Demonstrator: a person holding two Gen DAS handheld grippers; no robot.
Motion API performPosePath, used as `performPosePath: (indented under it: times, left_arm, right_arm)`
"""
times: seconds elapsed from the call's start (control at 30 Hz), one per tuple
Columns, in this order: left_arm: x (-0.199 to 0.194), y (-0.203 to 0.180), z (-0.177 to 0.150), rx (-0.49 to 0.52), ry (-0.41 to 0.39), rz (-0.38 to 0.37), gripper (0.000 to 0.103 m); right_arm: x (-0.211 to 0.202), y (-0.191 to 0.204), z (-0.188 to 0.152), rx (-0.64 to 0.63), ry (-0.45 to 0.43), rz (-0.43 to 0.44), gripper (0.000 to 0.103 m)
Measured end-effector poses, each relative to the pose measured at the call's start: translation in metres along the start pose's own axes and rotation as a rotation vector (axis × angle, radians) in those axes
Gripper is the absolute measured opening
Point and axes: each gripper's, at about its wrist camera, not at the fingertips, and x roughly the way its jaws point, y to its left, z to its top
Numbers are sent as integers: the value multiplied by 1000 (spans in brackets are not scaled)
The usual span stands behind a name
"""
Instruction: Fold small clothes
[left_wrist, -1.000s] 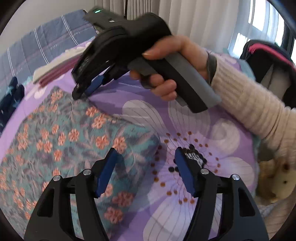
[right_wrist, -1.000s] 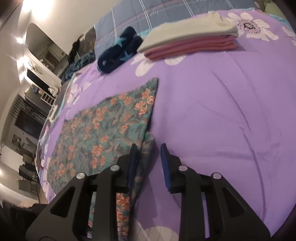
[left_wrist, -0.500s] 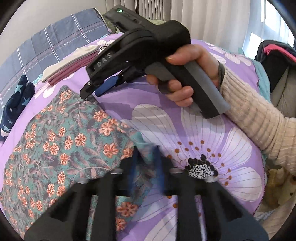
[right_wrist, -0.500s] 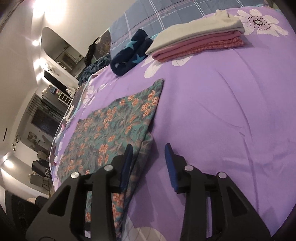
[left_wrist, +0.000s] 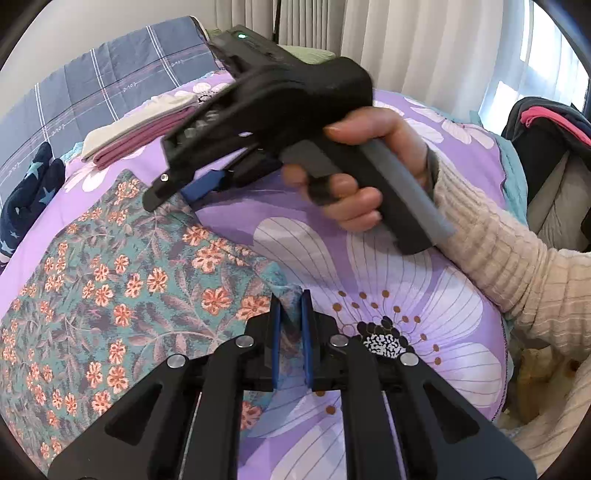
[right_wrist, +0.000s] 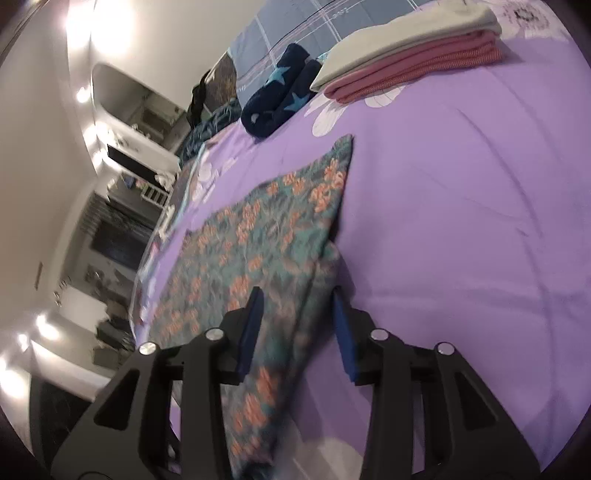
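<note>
Purple bedding printed with big white flowers (left_wrist: 388, 258) covers the bed under both grippers, and a floral teal garment (left_wrist: 122, 280) lies spread flat on it.

Nearest in the left wrist view, the left gripper (left_wrist: 291, 332) has its blue pads drawn in narrow, pinching the near corner of the garment between them. The cloth runs away from that pinch to the gripper's left and ahead. Just right of the fingertips sits the dark centre of a printed flower. Further ahead, the right gripper (left_wrist: 192, 192) is held in the person's right hand (left_wrist: 369, 173), its tips low over the garment's far edge; a cream knitted sleeve (left_wrist: 517, 266) trails back to the right.

In the right wrist view, the right gripper (right_wrist: 295, 325) stands wide apart, its fingers straddling the garment's (right_wrist: 266, 236) right-hand edge without closing on it. The cloth stretches ahead and to the left of those fingers, with bare purple cover (right_wrist: 461, 221) to their right.

Well beyond the garment lie a rolled navy piece with blue stars (right_wrist: 280, 96) and, to its right, a folded stack of cream and pink clothes (right_wrist: 410, 62). Behind them rests a grey checked pillow (left_wrist: 110, 92), and white curtains (left_wrist: 424, 48) hang at the back.
</note>
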Motion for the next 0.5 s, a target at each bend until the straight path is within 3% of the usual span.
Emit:
performPosePath:
  times: [0.03,0.13,0.27,0.3,0.37,0.4,0.47,0.5]
  left_arm:
    - [1,0,0,-7,2,-3,9]
    - [1,2,0,-14,-9,-7,9]
    - [6,-1,0,-8,2,-36,8]
    - [10,-2,-1,-1,16,-48,8]
    - [23,-4,-6,15,38,-35,8]
    - [28,-2,-8,6,37,-38,8]
    - [27,0,-8,-13,27,-52,8]
    - [26,1,-8,-20,24,-57,8]
  right_arm:
    - [1,-1,1,17,-30,-19,4]
    - [-8,1,-1,49,-147,14,4]
    - [-11,21,0,-71,-195,-60,5]
    - [-8,17,0,-66,-193,-85,5]
    - [-5,2,3,-32,-231,-227,1]
    - [-5,-7,5,-1,-234,-238,1]
    - [-14,-22,8,84,-237,-119,1]
    - [-20,-20,8,75,-250,-110,1]
